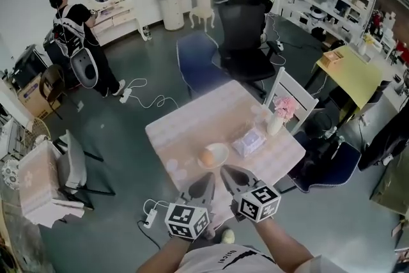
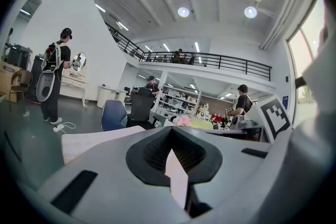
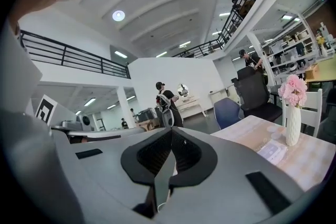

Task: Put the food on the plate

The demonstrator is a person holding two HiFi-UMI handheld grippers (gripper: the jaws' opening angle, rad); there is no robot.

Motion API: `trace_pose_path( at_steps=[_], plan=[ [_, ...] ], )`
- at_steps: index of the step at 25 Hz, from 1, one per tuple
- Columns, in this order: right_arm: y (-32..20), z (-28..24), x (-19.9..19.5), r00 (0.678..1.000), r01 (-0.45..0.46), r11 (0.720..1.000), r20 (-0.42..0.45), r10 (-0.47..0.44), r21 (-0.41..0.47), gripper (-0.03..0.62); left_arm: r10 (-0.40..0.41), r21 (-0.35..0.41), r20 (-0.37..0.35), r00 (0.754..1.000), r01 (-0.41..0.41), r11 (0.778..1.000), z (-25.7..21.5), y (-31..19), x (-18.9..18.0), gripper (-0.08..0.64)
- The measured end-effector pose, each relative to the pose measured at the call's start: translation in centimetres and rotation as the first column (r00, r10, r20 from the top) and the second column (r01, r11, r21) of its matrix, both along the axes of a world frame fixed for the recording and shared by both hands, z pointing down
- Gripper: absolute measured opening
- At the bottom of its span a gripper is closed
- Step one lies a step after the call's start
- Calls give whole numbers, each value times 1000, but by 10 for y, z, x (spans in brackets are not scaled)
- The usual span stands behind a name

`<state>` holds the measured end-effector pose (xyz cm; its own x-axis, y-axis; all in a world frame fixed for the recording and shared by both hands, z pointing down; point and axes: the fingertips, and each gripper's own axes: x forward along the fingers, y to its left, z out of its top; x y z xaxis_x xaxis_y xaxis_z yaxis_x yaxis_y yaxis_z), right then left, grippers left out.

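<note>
A round orange-brown piece of food (image 1: 208,157) lies on a small white plate (image 1: 223,148) near the front edge of the pale pink table (image 1: 192,121). My left gripper (image 1: 209,177) and right gripper (image 1: 225,171) hang side by side over that front edge, just short of the plate and apart from it. Both point nearly level across the table. In the left gripper view the left gripper (image 2: 170,150) has its jaws together with nothing between them. The right gripper (image 3: 170,150) is likewise shut and empty in its own view.
A tissue pack (image 1: 249,140) lies right of the plate, and a white vase of pink flowers (image 1: 276,121) stands at the table's right edge. A white chair (image 1: 291,89), a black office chair (image 1: 246,41) and a blue chair (image 1: 198,61) stand beyond the table. A person (image 1: 77,35) stands far left.
</note>
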<state>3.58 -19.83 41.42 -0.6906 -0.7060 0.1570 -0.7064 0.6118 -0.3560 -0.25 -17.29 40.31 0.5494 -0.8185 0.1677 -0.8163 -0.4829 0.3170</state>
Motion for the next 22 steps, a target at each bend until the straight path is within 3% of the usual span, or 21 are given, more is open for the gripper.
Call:
trace_pose_path(
  at_steps=[22],
  plan=[
    [19, -22, 10, 1000, 20, 998, 7, -21, 53, 17, -20, 41, 17, 1000, 20, 999, -14, 18, 10, 6]
  ],
)
